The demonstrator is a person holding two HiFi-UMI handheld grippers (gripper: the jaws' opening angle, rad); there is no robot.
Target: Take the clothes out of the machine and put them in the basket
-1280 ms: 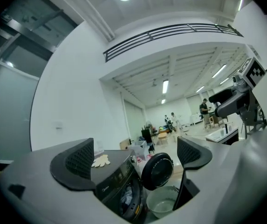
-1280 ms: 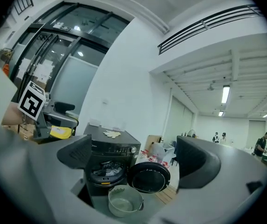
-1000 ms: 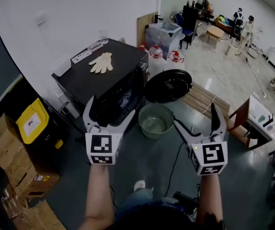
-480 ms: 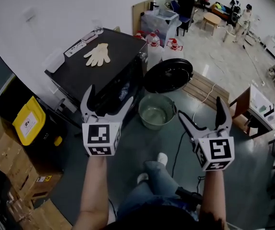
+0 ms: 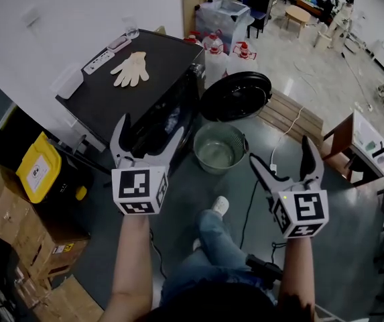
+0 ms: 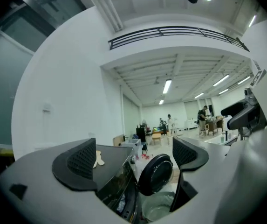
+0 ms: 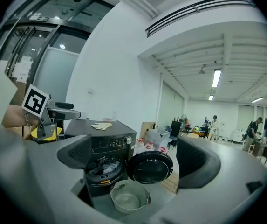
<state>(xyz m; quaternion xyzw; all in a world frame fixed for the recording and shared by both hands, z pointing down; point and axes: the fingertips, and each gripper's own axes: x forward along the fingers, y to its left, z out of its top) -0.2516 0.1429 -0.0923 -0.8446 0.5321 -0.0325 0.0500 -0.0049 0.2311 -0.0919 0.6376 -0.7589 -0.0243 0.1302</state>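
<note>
imo with the left gripper [image 5: 153, 127] just narrowing its jaws on nothing and the right gripper [image 5: 280, 151] spread wide and empty, I'd go level into the machine [image 5: 145, 89], pinch the clothes [image 5: 173, 121] deep, then drop them in the basket [image 5: 197, 158].

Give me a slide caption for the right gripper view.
Open right gripper faces washer: door open, clothes inside, empty basket in front.

A black front-loading washing machine [image 5: 161, 62] is standing with its round door [image 5: 236, 96] open, crumpled dark and pale clothes [image 7: 99, 163] lying in its drum. 1 empty grey-green round plastic basket [image 5: 217, 158] is sitting just in front.
</note>
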